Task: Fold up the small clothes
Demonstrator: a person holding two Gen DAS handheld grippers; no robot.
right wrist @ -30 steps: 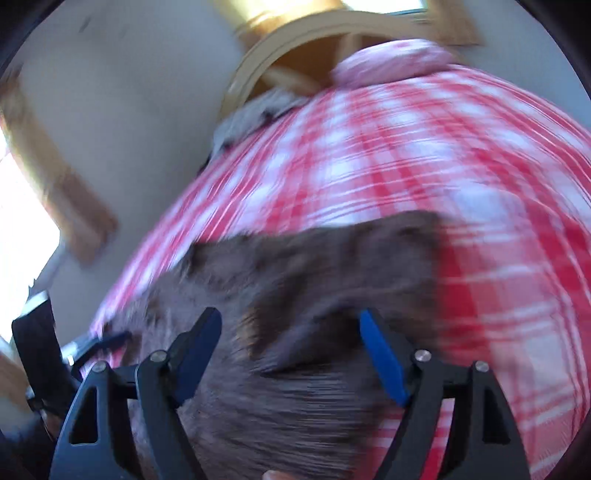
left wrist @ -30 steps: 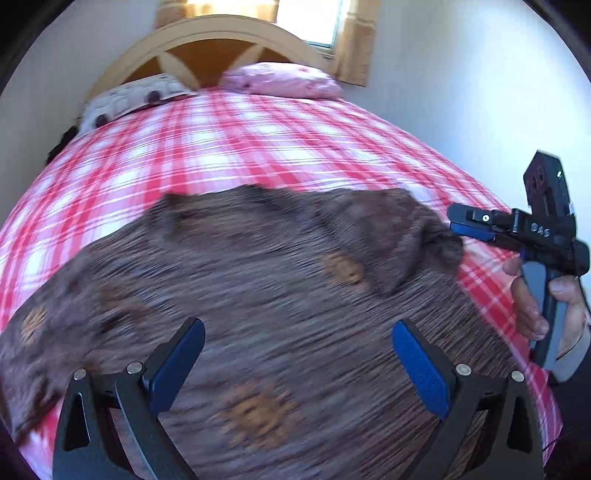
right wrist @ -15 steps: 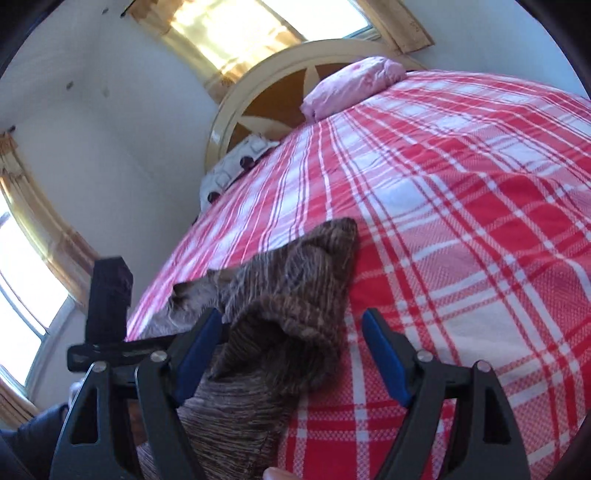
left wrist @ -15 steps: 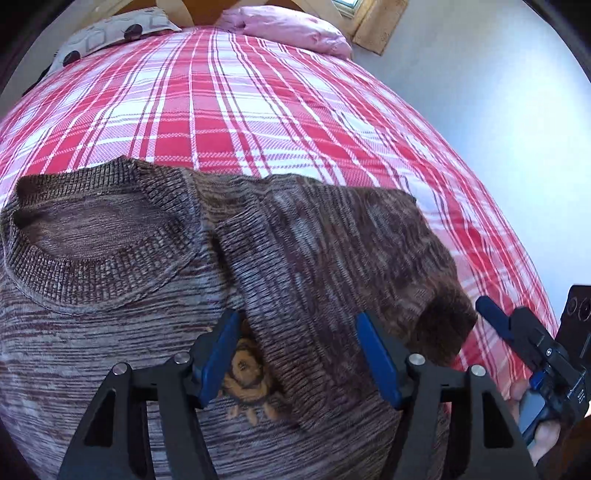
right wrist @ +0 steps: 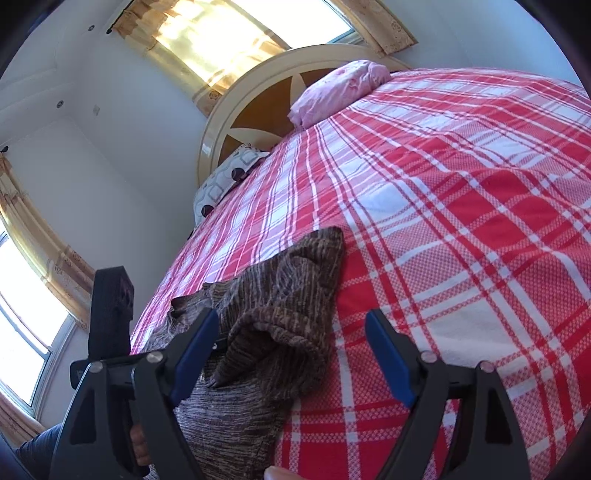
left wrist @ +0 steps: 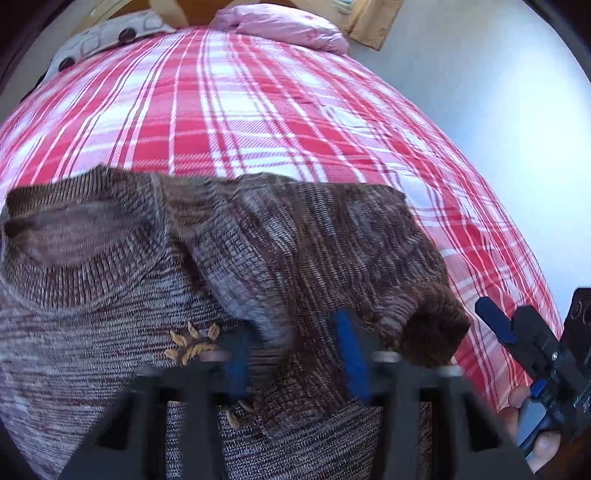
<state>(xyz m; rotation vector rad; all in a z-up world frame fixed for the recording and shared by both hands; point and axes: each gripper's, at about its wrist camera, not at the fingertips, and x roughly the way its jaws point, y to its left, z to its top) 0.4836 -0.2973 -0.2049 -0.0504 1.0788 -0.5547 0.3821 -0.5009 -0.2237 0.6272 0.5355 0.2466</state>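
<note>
A brown knitted sweater [left wrist: 110, 314] with small tan flower motifs lies flat on the red plaid bedspread [left wrist: 258, 122], collar toward the left. Its right sleeve [left wrist: 332, 251] is folded in across the chest, with the dark cuff [left wrist: 428, 332] at the right edge. My left gripper [left wrist: 293, 354] points down on this sleeve. Its blue pads are blurred and come together on the knit fabric. My right gripper [right wrist: 291, 314] is open and low over the bed. The cuff [right wrist: 280, 332] lies between its fingers, untouched.
A pink pillow [left wrist: 280, 26] and a patterned pillow [left wrist: 110, 37] rest at the curved headboard [right wrist: 258, 122]. The bed's edge runs close on the right, with pale floor [left wrist: 480, 92] beyond. Curtained windows [right wrist: 229, 40] are behind and to the left.
My left gripper moved right from the sweater's body to the folded sleeve, tipped downward and closed on it. My right gripper drew back beside the cuff and stayed open.
</note>
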